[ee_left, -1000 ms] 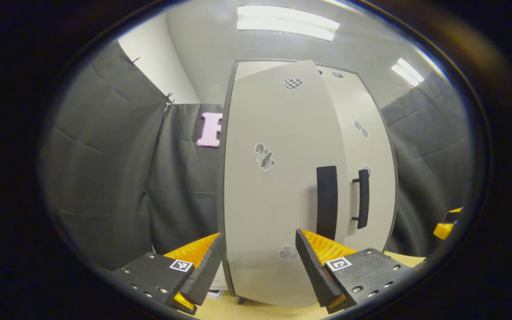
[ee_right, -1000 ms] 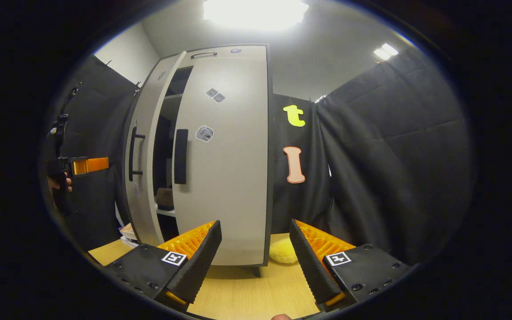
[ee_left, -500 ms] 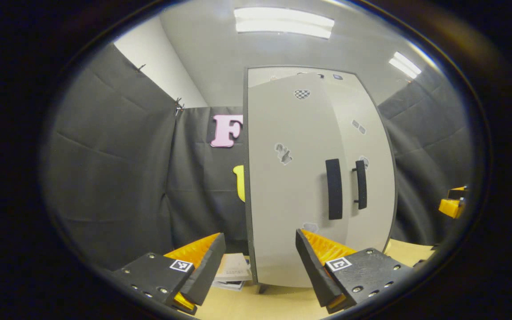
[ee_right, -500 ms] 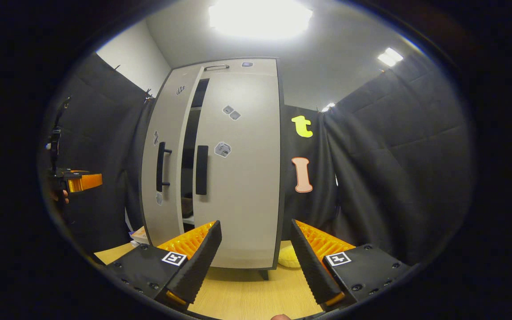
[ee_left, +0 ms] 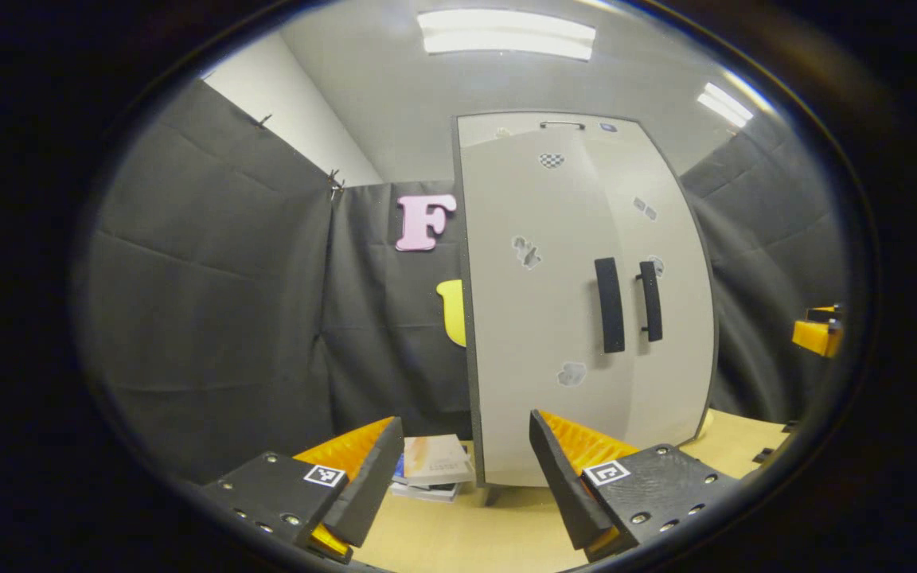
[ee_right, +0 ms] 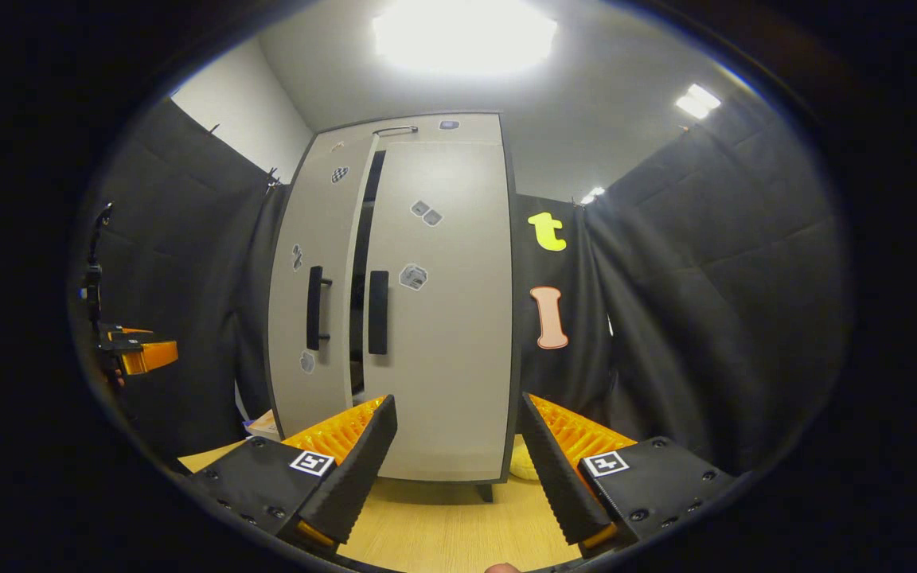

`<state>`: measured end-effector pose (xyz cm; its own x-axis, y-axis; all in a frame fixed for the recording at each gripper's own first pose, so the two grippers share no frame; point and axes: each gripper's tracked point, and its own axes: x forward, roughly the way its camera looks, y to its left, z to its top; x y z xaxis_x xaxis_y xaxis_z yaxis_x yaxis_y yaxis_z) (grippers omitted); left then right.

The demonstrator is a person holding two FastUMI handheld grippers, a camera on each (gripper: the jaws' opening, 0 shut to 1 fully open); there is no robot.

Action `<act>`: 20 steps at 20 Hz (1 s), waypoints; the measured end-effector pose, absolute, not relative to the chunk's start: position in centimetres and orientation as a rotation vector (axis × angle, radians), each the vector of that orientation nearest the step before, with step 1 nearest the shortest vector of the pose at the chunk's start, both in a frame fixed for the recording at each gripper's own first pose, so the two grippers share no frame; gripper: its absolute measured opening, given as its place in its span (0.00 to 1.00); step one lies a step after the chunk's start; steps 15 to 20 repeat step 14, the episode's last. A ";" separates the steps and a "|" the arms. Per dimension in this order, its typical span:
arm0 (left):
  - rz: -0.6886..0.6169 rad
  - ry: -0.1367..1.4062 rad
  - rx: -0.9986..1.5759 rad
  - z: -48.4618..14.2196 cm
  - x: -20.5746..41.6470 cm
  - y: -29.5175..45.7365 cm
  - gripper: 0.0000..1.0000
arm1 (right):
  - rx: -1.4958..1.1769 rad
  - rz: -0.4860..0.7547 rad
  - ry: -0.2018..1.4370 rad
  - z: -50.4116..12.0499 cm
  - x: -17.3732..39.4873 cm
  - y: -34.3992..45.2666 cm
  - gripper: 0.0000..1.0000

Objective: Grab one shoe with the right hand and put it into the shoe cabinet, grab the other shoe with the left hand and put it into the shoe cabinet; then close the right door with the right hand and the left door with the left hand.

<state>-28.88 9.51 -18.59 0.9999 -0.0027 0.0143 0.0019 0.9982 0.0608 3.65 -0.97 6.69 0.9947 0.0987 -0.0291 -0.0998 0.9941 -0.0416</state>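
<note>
Near first: our left gripper (ee_left: 462, 477) has its fingers spread apart with nothing between them, held off the cabinet (ee_left: 578, 294), above the table (ee_left: 458, 541). Our right gripper (ee_right: 458, 469) is likewise spread and holds nothing, in front of the cabinet's right door (ee_right: 442, 318) without touching it.

Just left of the cabinet's foot, in the left gripper view, a stack of books (ee_left: 432, 467) lies on the table. In the right gripper view a yellow soft thing (ee_right: 524, 461) sits by the cabinet's right bottom corner, partly hidden behind a finger.

The cabinet stands on short legs on the table, against the cloth wall. Right door looks flush. Left door (ee_right: 317, 294) is nearly shut: the right gripper view shows a narrow dark gap between the two doors, running from the top down past the handles. Black bar handles, left handle (ee_right: 314, 308) and right handle (ee_right: 378, 312), sit either side of that gap. Small stickers are on both doors.

We cannot see the shoes; the gap is too dark to tell what is inside.

Far left of the cabinet in the right gripper view, the left gripper shows at the edge, well apart from the door.
</note>
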 end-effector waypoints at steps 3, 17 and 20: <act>0.005 -0.006 0.073 -19.4 -29.8 9.9 0.98 | -0.036 0.098 0.029 6.4 3.4 -0.8 0.98; 0.026 0.011 0.105 -20.5 -30.3 11.9 0.98 | -0.034 0.079 0.018 6.6 4.1 -0.9 0.98; 0.026 0.011 0.105 -20.5 -30.3 11.9 0.98 | -0.034 0.079 0.018 6.6 4.1 -0.9 0.98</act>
